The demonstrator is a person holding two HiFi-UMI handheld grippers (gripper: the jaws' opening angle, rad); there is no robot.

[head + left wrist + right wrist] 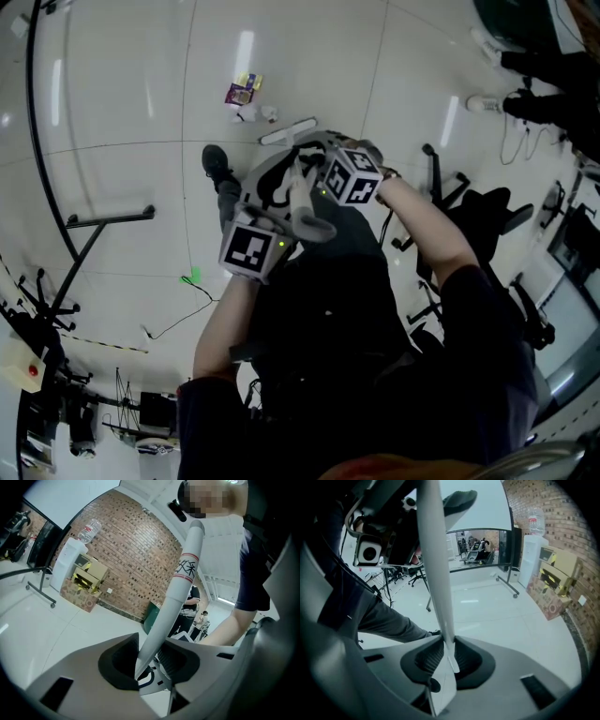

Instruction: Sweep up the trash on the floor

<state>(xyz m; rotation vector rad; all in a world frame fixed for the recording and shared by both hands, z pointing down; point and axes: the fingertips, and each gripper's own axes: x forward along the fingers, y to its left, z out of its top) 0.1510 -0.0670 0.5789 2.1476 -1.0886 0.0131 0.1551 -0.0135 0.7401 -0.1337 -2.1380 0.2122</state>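
Observation:
The trash lies on the white floor ahead of me: a purple and yellow wrapper and small white crumpled bits. A white bar-shaped tool head rests on the floor just short of them. My left gripper is shut on a grey-white pole handle with red bands, which rises between its pads. My right gripper is shut on a white handle. Whether the two handles belong to one tool cannot be told. Both grippers sit close together over my legs.
My dark shoe stands left of the tool head. A black wheeled stand and a cable lie to the left, office chairs to the right. Cardboard boxes, a water dispenser and a green bin line a brick wall.

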